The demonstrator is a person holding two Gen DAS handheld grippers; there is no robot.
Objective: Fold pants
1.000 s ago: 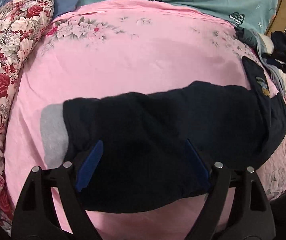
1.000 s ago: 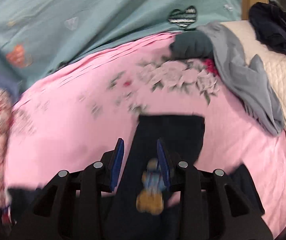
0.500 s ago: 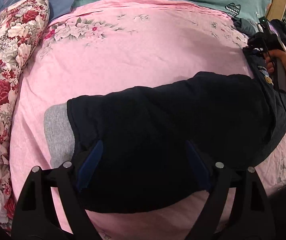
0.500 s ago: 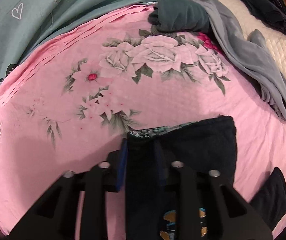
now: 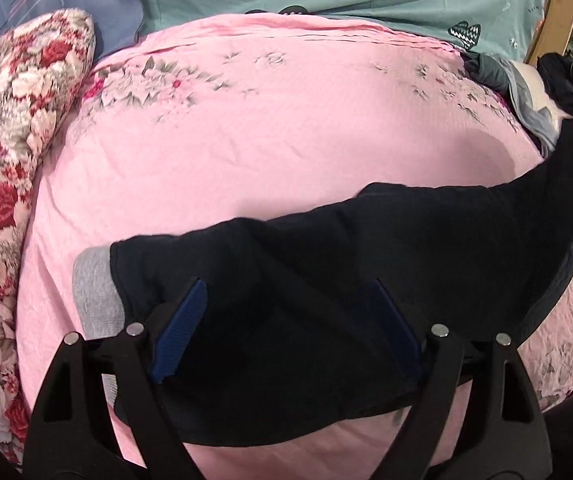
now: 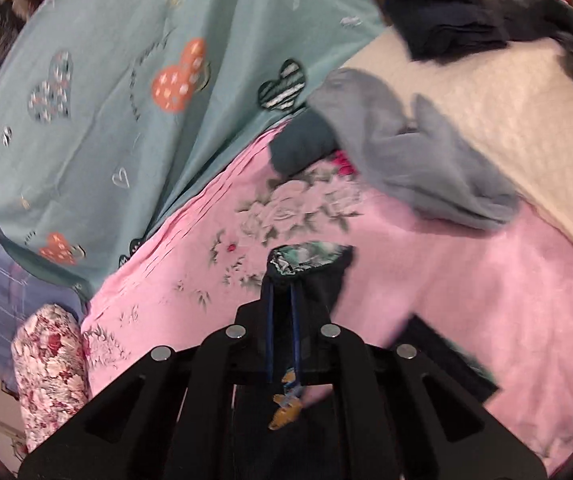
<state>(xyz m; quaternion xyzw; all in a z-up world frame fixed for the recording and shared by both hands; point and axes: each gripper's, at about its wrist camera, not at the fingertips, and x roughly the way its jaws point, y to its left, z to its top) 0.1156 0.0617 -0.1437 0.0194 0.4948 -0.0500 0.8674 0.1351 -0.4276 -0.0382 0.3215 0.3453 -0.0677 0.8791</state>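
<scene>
The left claw is seen at the near edge of the left wrist view, its blue-padded fingers spread wide over the dark navy pants, with nothing pinched between them. The pants are laid across the near part of the pink floral bedsheet, running from left to right, and a grey cuff is shown at their left end. At the right, the garment is drawn up off the bed into a raised corner.

In the right wrist view, the right claw is pressed together on the pants, a fold of the dark fabric being pinched between its blue pads; a patterned green inner waistband is exposed just beyond the fingertips, and a small orange and blue emblem is seen on the cloth nearer the camera. This view is partly blurred.

At the left of the bed, a red and white floral pillow is laid along the sheet's edge. Farther right, a grey garment is draped over a cream quilted cover, with dark clothes piled beyond it. At the far side, a teal sheet printed with hearts is spread behind the pink one.
</scene>
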